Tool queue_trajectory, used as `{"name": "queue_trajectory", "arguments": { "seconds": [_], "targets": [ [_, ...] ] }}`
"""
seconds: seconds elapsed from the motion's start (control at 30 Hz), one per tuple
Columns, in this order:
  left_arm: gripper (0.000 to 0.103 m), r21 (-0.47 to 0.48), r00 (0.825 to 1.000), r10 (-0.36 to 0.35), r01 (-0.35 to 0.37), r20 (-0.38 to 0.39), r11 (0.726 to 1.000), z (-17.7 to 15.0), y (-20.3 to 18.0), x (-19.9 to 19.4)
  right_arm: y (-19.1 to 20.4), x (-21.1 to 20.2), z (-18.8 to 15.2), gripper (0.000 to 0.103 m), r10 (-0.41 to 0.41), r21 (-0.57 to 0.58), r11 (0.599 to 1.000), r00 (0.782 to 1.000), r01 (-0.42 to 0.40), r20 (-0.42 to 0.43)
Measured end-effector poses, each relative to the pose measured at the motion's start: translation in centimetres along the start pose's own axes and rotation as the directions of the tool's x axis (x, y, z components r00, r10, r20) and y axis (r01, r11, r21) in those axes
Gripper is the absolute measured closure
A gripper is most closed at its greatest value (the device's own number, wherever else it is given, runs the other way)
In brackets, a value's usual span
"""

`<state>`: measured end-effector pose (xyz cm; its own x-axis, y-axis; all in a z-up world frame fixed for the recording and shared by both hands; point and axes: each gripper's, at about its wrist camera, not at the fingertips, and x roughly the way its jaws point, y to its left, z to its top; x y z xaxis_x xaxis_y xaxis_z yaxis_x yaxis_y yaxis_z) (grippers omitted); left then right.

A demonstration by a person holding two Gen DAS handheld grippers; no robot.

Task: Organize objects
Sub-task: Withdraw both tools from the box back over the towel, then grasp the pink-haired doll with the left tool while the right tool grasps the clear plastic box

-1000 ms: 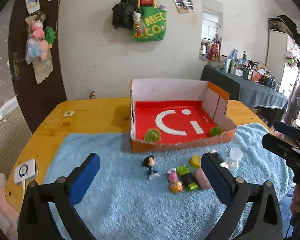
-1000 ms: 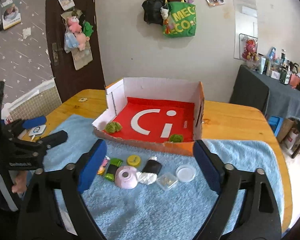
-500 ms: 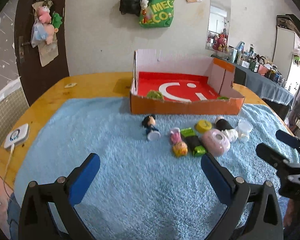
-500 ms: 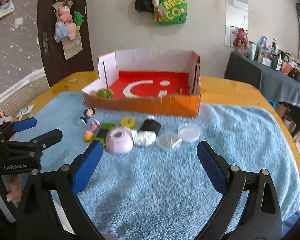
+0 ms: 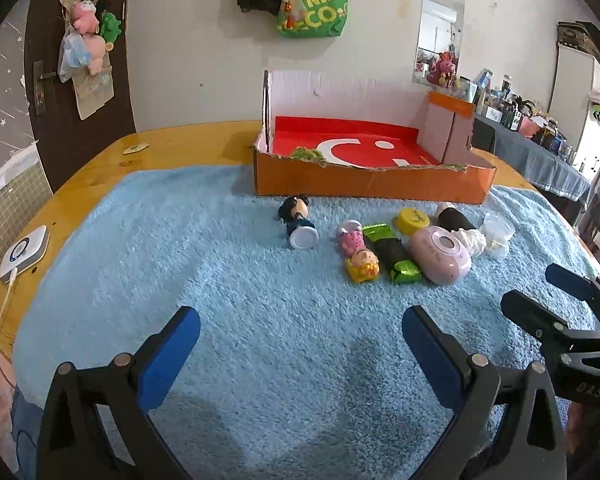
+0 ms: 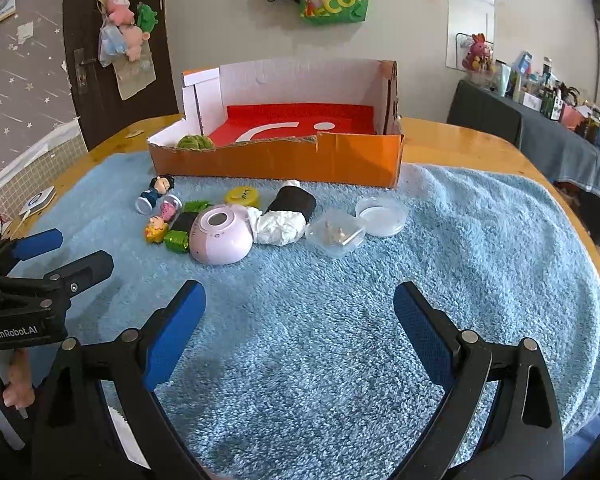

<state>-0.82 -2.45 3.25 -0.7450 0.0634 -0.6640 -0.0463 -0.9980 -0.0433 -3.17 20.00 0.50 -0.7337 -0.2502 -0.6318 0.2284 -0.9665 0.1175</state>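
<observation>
An orange cardboard box (image 5: pixel 372 184) with a red floor stands at the back of a blue towel (image 5: pixel 260 320); a green ball (image 6: pixel 196 143) lies inside. In front lie a small dark-haired figure (image 5: pixel 296 220), a pink and yellow doll (image 5: pixel 358 250), a green-wrapped black item (image 5: pixel 392 254), a yellow cap (image 5: pixel 412 219), a pink round device (image 6: pixel 220 234), a black and white bundle (image 6: pixel 286 214), a clear box (image 6: pixel 336 232) and a clear lid (image 6: pixel 380 211). My left gripper (image 5: pixel 300 340) and right gripper (image 6: pixel 300 312) are open, empty, low over the towel short of the objects.
The towel covers a wooden table (image 5: pixel 100 168). A white device with a cable (image 5: pixel 24 248) lies at the table's left edge. A dark door (image 5: pixel 72 60) and a hung green bag (image 5: pixel 312 4) are behind. A cluttered side table (image 6: pixel 560 128) stands at right.
Both grippers have come down and closer to the towel; the view now looks across the objects from low instead of down from above. Both stay open and nothing was taken.
</observation>
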Motion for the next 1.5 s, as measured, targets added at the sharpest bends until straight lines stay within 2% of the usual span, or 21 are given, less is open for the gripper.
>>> {"name": "queue_trajectory", "arguments": {
  "seconds": [0.23,0.4,0.57,0.63,0.77,1.0,1.07,1.17,1.3,1.5],
  "targets": [
    [0.0,-0.012,0.999,-0.033,0.033,-0.041,0.999,0.7,0.2,1.2,-1.0,0.9,0.6,0.007,0.023,0.024,0.999,0.999,-0.022,-0.032],
    [0.006,0.0,0.995,-0.074,0.074,-0.064,0.997,1.8,-0.2,2.3,-2.1,1.7,1.7,0.008,0.034,0.046,0.998,0.998,-0.032,-0.052],
    [0.017,0.016,0.989,-0.111,0.114,-0.101,0.993,2.6,-0.9,3.6,-2.8,2.8,2.7,0.021,0.031,0.038,0.999,0.997,-0.029,-0.073],
    [0.019,0.022,0.986,-0.123,0.126,-0.113,0.992,2.8,-1.2,4.1,-3.0,3.2,2.9,0.024,0.037,0.043,0.999,0.996,-0.034,-0.081],
    [0.021,0.035,0.983,-0.14,0.145,-0.122,0.989,3.2,-1.6,4.8,-3.2,3.9,3.3,0.038,0.045,0.044,0.998,0.994,-0.041,-0.096],
    [0.03,0.044,0.975,-0.176,0.183,-0.132,0.982,4.0,-2.0,5.4,-3.2,4.5,3.7,0.04,0.068,0.049,0.997,0.992,-0.063,-0.103],
    [0.034,0.039,0.972,-0.192,0.199,-0.136,0.979,4.1,-2.0,5.5,-3.2,4.5,3.7,0.048,0.076,0.049,0.996,0.991,-0.071,-0.107],
    [0.04,0.045,0.969,-0.206,0.214,-0.134,0.976,4.1,-2.2,5.5,-3.1,4.7,3.7,0.056,0.085,0.047,0.996,0.989,-0.08,-0.117],
    [0.05,0.054,0.966,-0.222,0.231,-0.132,0.971,4.0,-2.5,5.3,-3.0,4.6,3.6,0.062,0.083,0.04,0.996,0.99,-0.079,-0.115],
    [0.061,0.059,0.961,-0.244,0.254,-0.133,0.965,3.9,-2.7,5.1,-2.8,4.5,3.5,0.062,0.077,0.024,0.997,0.99,-0.074,-0.115]
  ]
}}
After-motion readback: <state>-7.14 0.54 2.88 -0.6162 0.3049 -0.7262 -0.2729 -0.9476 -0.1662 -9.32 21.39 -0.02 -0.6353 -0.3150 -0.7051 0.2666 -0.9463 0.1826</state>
